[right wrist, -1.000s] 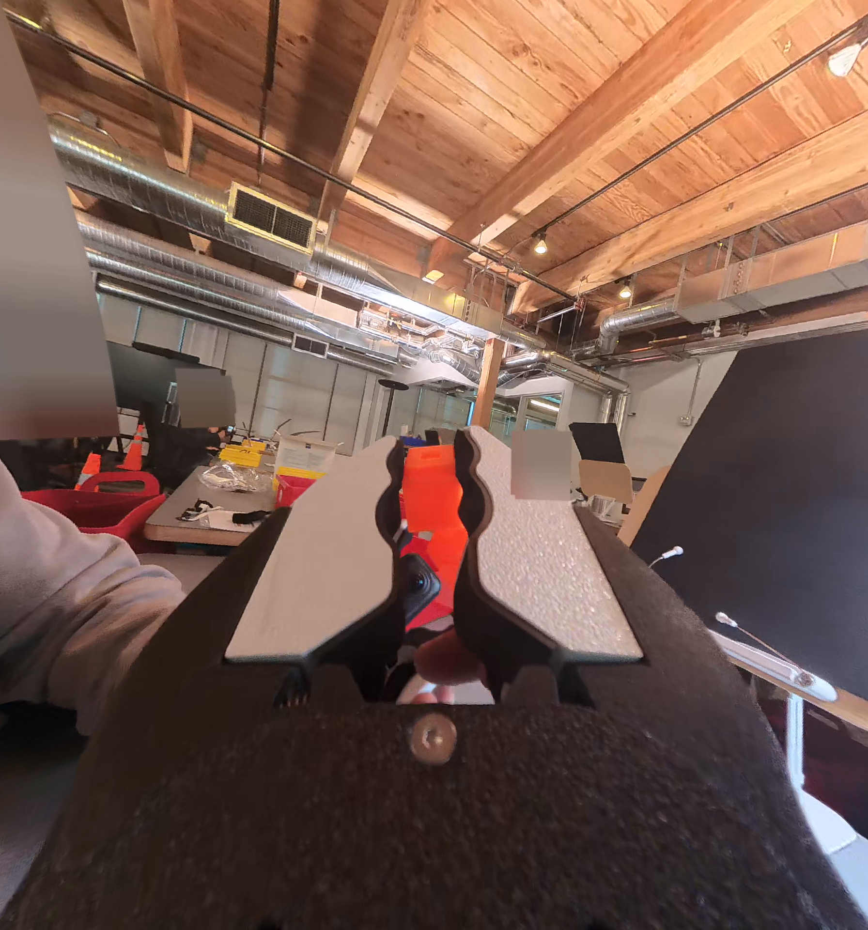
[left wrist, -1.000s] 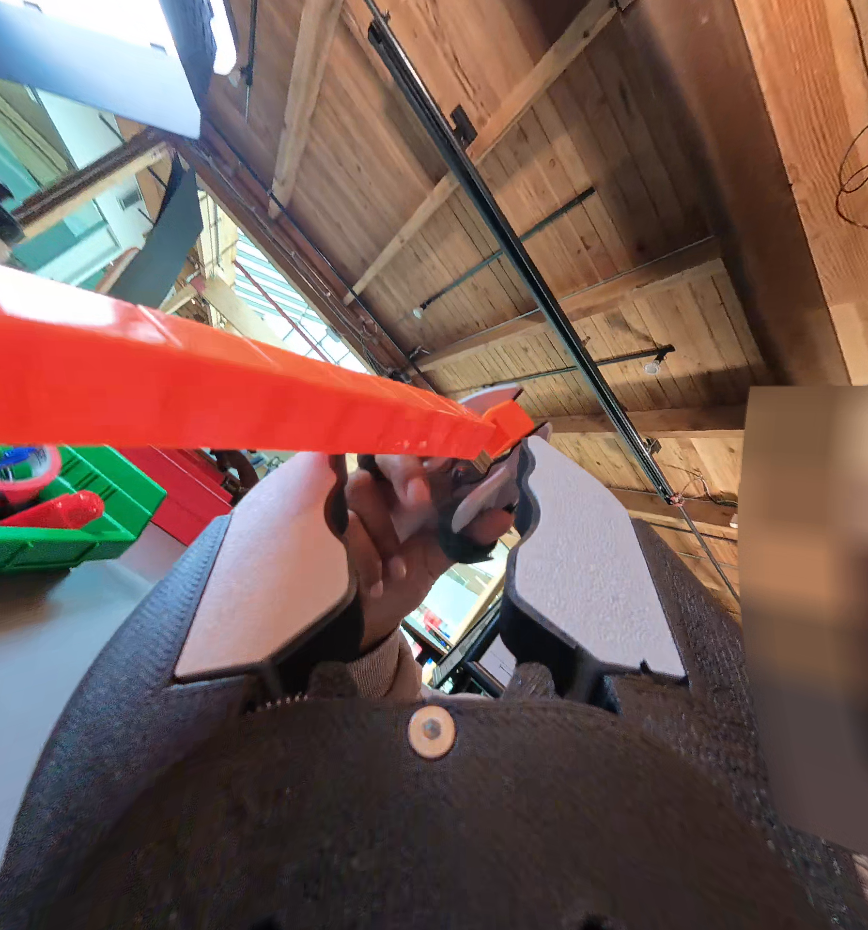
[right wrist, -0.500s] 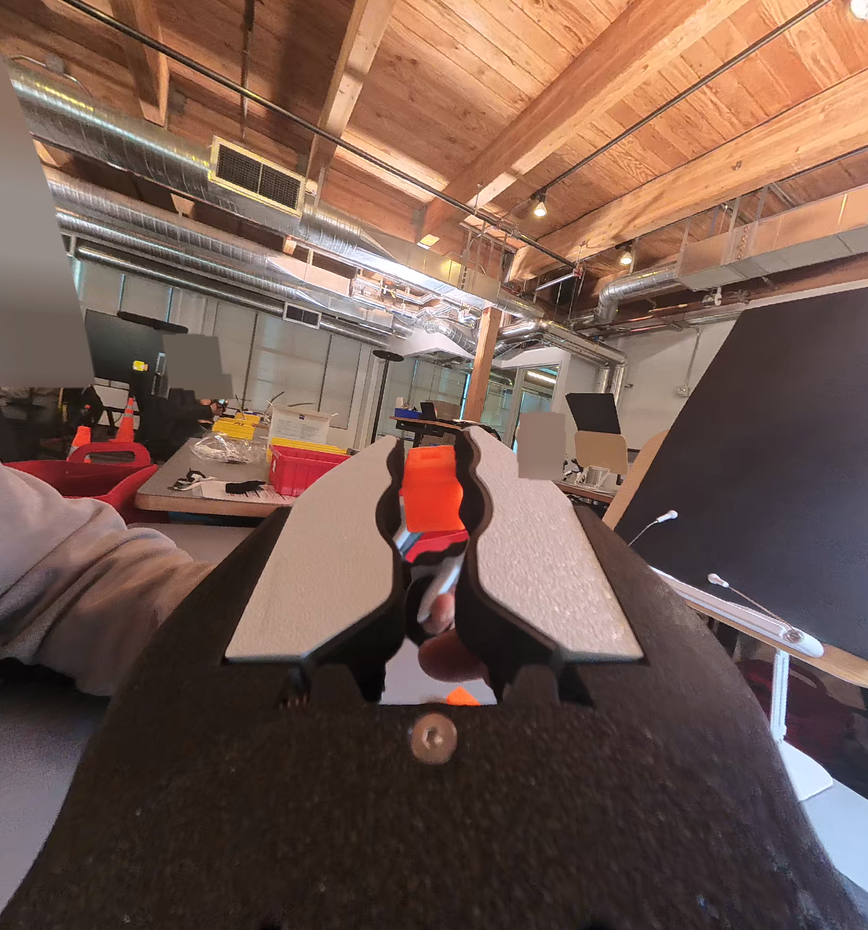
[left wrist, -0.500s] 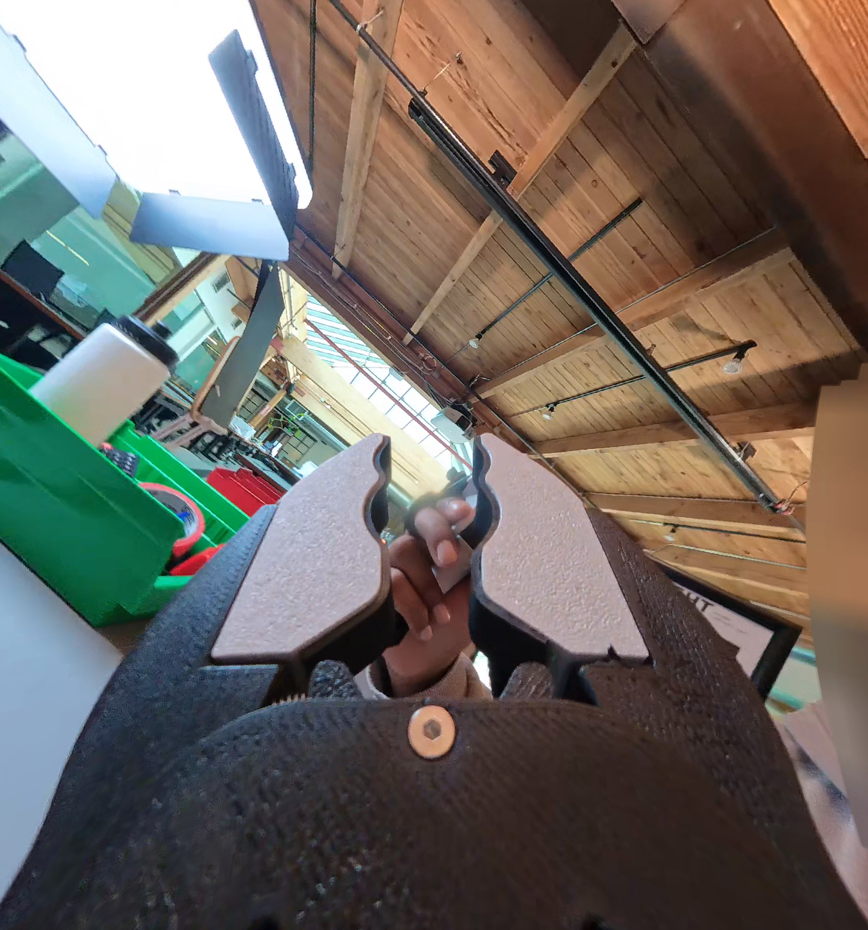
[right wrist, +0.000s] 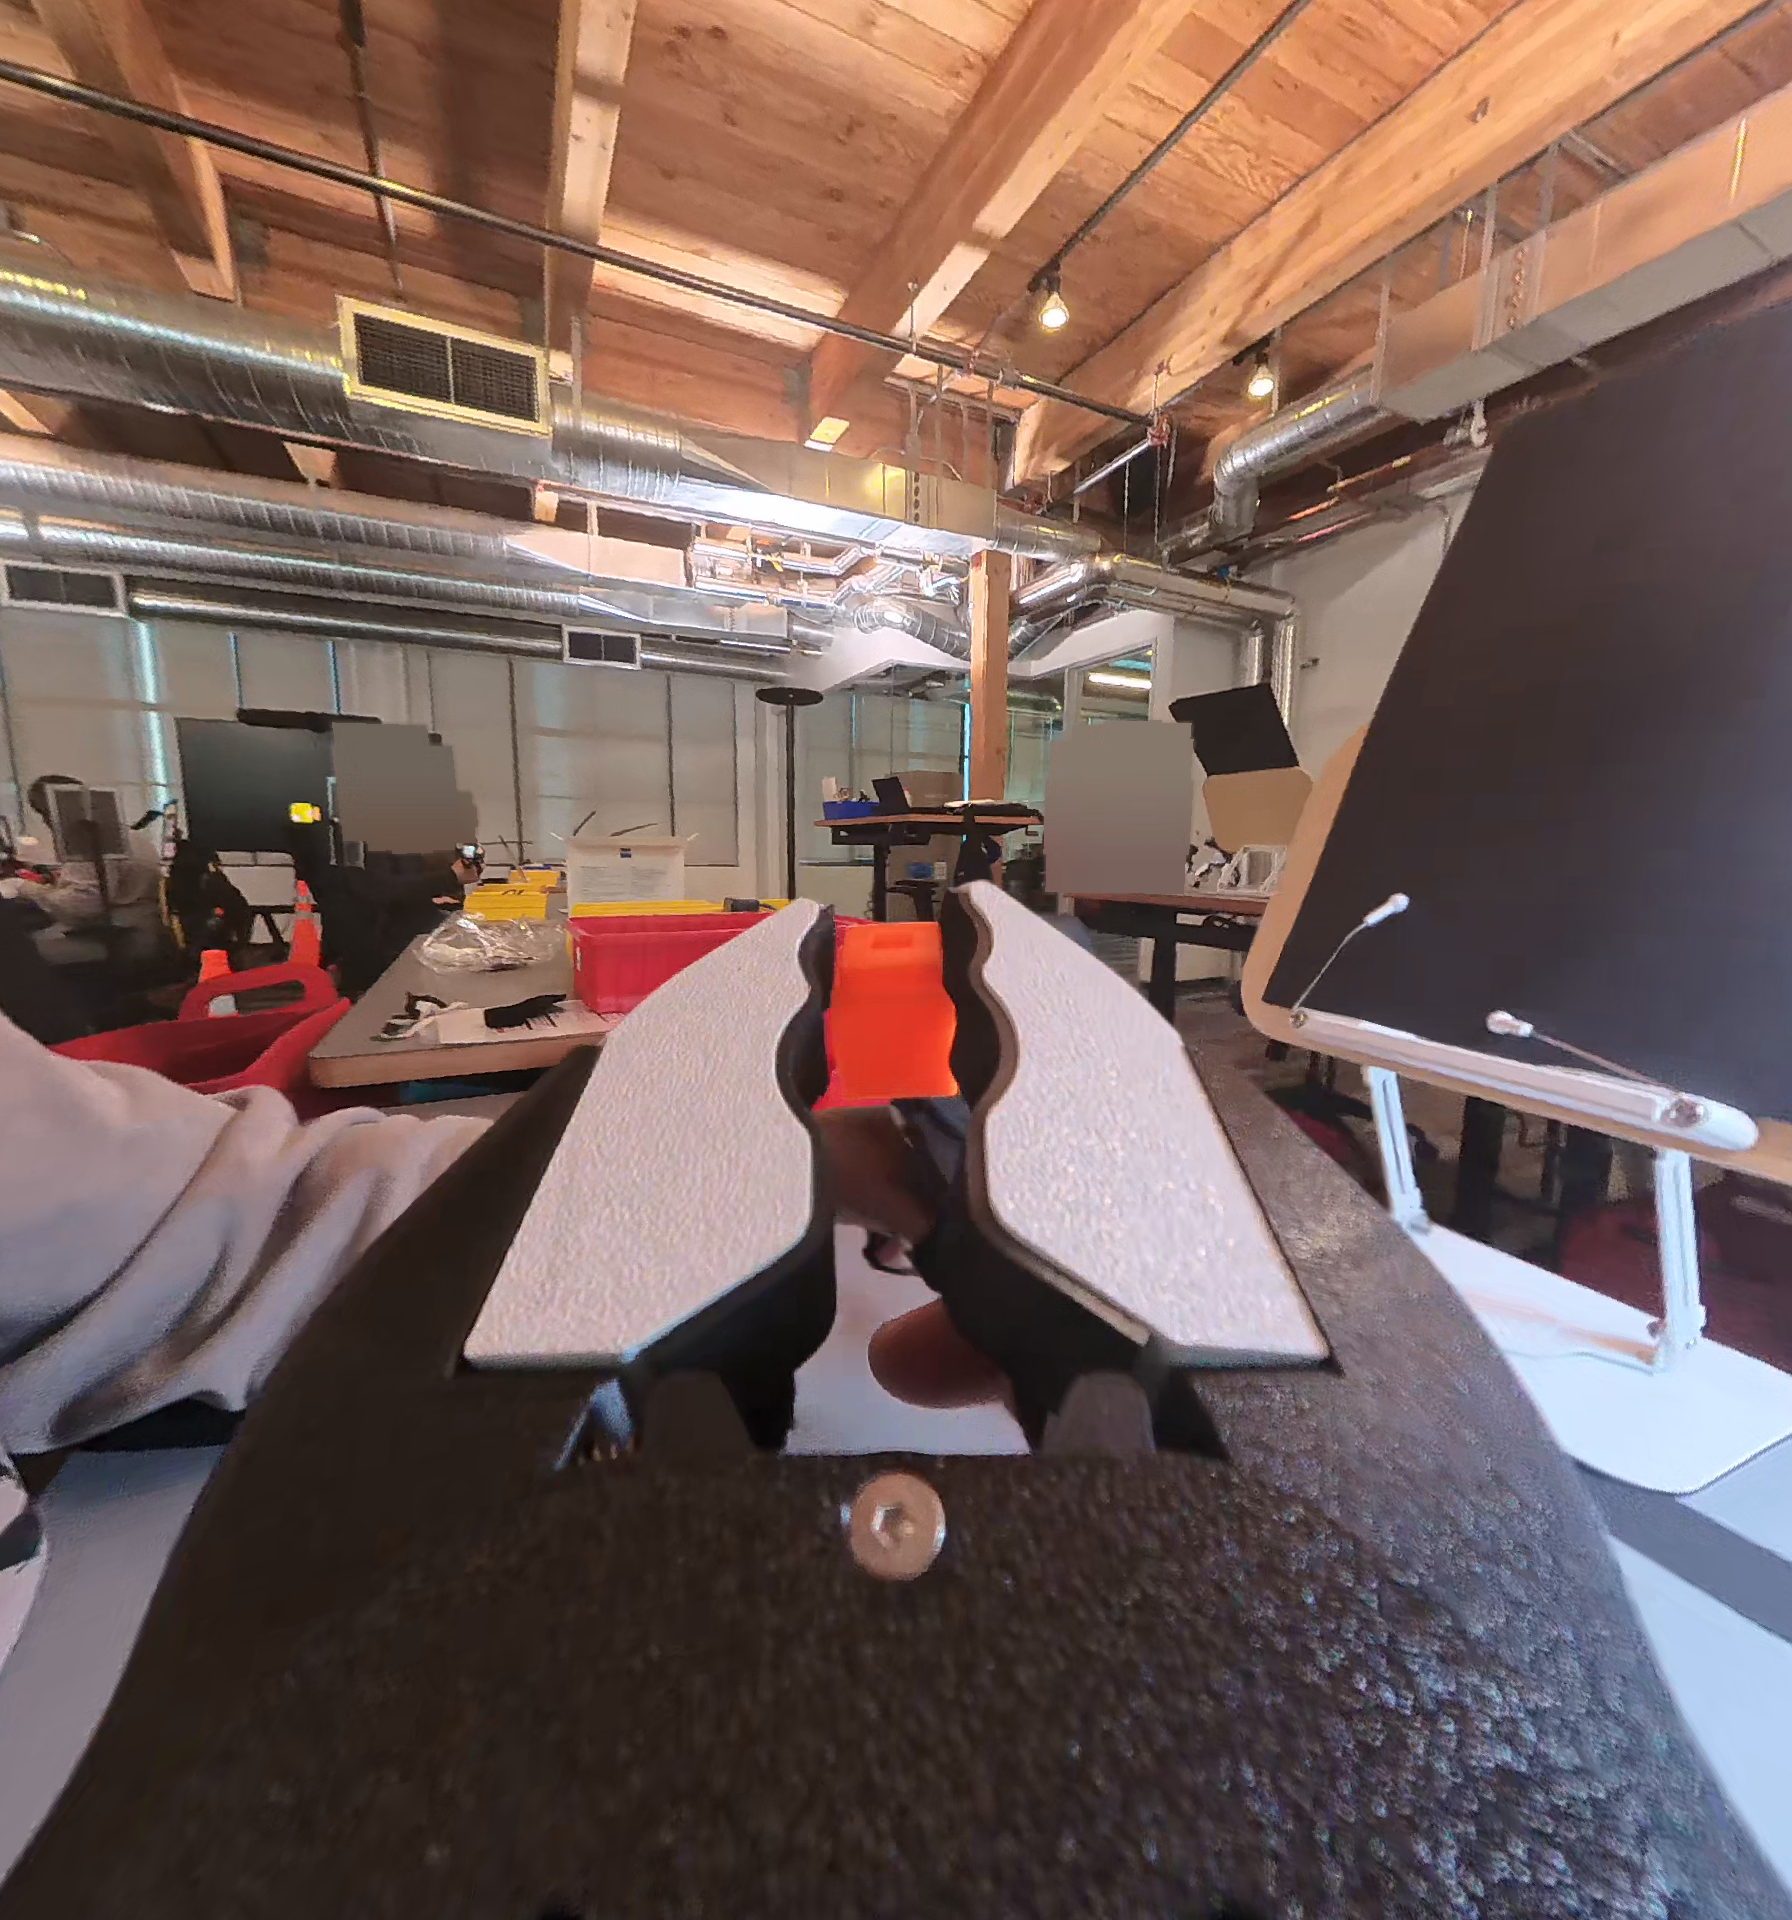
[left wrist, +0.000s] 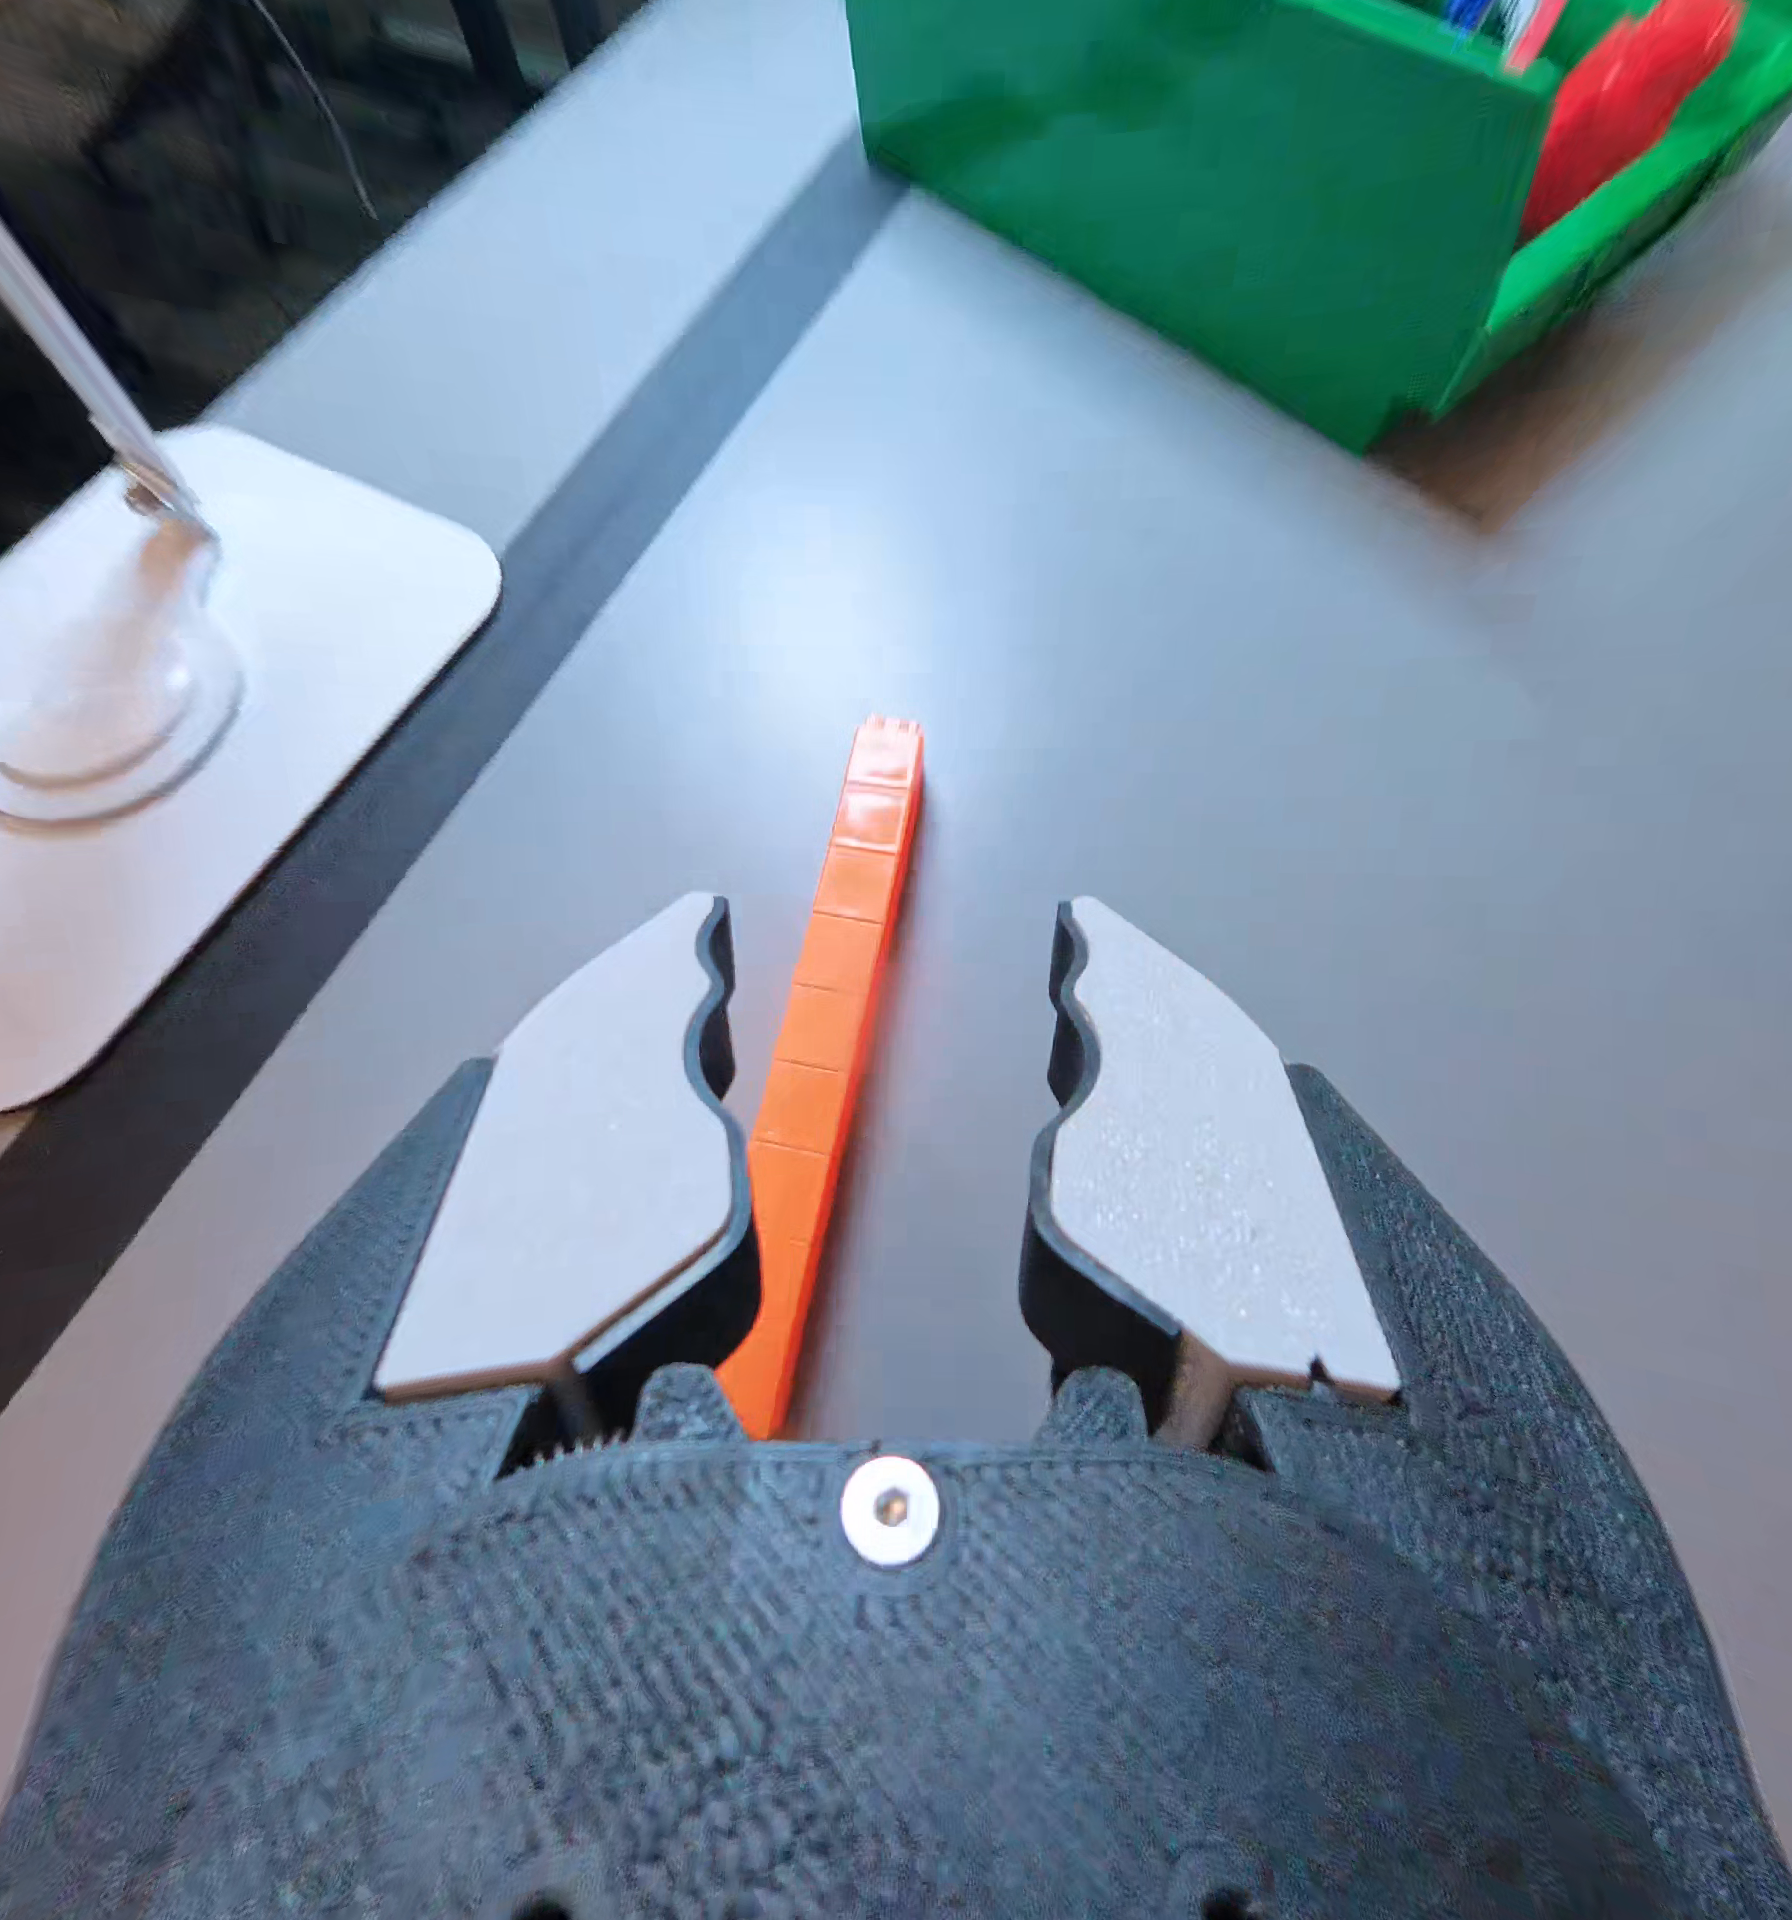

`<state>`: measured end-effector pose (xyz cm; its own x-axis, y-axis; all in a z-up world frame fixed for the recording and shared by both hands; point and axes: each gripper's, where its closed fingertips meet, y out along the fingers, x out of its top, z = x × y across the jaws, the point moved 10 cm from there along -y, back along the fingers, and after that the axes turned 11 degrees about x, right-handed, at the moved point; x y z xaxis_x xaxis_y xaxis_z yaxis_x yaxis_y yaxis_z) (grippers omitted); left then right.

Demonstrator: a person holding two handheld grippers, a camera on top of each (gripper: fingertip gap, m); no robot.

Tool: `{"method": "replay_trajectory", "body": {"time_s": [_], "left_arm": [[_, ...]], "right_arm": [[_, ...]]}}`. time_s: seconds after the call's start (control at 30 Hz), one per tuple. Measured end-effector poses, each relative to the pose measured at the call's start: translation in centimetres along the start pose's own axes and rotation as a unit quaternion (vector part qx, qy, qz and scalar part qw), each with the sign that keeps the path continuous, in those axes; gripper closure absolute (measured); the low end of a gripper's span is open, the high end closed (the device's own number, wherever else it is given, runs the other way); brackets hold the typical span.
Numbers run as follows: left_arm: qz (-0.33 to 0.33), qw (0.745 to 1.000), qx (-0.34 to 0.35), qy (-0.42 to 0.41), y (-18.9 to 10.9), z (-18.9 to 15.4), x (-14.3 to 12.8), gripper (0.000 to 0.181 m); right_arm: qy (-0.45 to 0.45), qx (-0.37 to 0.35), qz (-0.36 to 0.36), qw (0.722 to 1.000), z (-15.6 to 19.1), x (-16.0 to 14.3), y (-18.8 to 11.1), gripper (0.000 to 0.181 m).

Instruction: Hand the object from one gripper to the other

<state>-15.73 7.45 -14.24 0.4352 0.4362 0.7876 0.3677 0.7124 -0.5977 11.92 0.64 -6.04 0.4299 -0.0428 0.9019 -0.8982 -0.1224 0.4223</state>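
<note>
Over a grey table (left wrist: pixel 1287 779): the left gripper (left wrist: pixel 892 914) points down at the tabletop, its jaws spread wide and holding nothing.
Task object, left wrist view: a long orange bar (left wrist: pixel 840 1018) of jointed segments runs from under the gripper body out to the far side, in the gap between the two fingers. It passes right beside the left-hand finger and well clear of the right-hand one. Whether it lies on the table or hangs above it cannot be told.
Right gripper (right wrist: pixel 887 904): held roughly level and facing across a workshop, its jaws narrow and closed on the orange bar (right wrist: pixel 887 1018). An end of the bar shows between the fingertips.
Below the grip: a person's hand (right wrist: pixel 933 1351) shows in part in the gap behind the bar, too hidden to tell what it touches.
Left of the right gripper: a light grey sleeve (right wrist: pixel 144 1195) fills the near left.
Far right on the table: a green bin (left wrist: pixel 1235 187) with a blurred red item (left wrist: pixel 1619 114) inside it.
Left on the table: the white base of a stand (left wrist: pixel 196 707), set beyond a dark strip (left wrist: pixel 518 582) that crosses the surface.
Right in the right wrist view: a black panel (right wrist: pixel 1598 779) leaning on a white stand.
Background: a far table carrying a red crate (right wrist: pixel 653 956), beneath a ceiling of wooden beams (right wrist: pixel 975 239) and silver ducts.
</note>
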Motion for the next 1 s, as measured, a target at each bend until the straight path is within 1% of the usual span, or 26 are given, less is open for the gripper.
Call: {"method": "replay_trajectory", "body": {"time_s": [0.1,0.17,0.2,0.27,0.33,0.4,0.47,0.53,0.57,0.63,0.7,0.77,0.83,0.9,1.0], "left_arm": [[0.098,0.994,0.003,0.05,3.8,-0.3,-0.5,0.119],[0.144,0.985,0.012,0.091,5.6,-0.7,-0.8,0.121],[0.158,0.983,0.006,0.099,6.3,-0.8,-0.9,0.124],[0.151,0.984,-0.004,0.091,7.0,-0.9,-0.6,0.138],[0.148,0.984,-0.017,0.095,7.2,-1.1,-0.7,0.158],[0.14,0.984,-0.029,0.108,6.8,-1.6,-0.7,0.159],[0.096,0.988,-0.059,0.103,5.5,-2.6,-0.1,0.159],[0.029,0.989,-0.123,0.074,3.2,-3.8,1.2,0.159],[-0.006,0.985,-0.159,0.06,2.0,-4.6,1.9,0.159],[-0.07,0.97,-0.229,0.042,-0.5,-6.2,3.1,0.159],[-0.118,0.955,-0.269,0.03,-2.6,-7.8,4.4,0.159],[-0.151,0.944,-0.291,0.028,-4.1,-9.2,5.5,0.159],[-0.171,0.939,-0.298,0.033,-5.1,-10.5,6.3,0.159],[-0.183,0.936,-0.3,0.032,-5.6,-11.3,6.8,0.159],[-0.194,0.927,-0.321,0.006,-5.9,-11.8,6.9,0.159]], "right_arm": [[0.034,0.001,0.001,0.999,-0.7,-0.9,-0.5,0.162],[0.049,0.0,0.003,0.999,-1.1,-1.4,-0.9,0.162],[0.056,0.0,0.004,0.998,-1.3,-1.5,-1.1,0.162],[0.07,0.005,0.004,0.998,-1.6,-1.7,-1.3,0.162],[0.082,0.011,0.002,0.997,-1.9,-1.8,-1.4,0.162],[0.085,0.01,0.002,0.996,-2.0,-1.8,-1.5,0.162],[0.08,0.006,0.0,0.997,-2.1,-1.7,-1.8,0.162],[0.076,0.001,-0.011,0.997,-2.1,-1.4,-2.1,0.162],[0.075,-0.004,-0.021,0.997,-2.2,-1.2,-2.3,0.162],[0.079,-0.01,-0.044,0.996,-2.5,-0.8,-2.6,0.162],[0.082,-0.02,-0.066,0.994,-2.7,-0.5,-3.0,0.162],[0.091,-0.023,-0.081,0.992,-2.7,-0.4,-3.2,0.162],[0.097,-0.022,-0.095,0.991,-2.6,-0.2,-3.3,0.162],[0.095,-0.017,-0.093,0.991,-2.3,-0.2,-3.2,0.162],[0.098,-0.006,-0.109,0.989,-1.9,0.0,-3.1,0.161]]}}
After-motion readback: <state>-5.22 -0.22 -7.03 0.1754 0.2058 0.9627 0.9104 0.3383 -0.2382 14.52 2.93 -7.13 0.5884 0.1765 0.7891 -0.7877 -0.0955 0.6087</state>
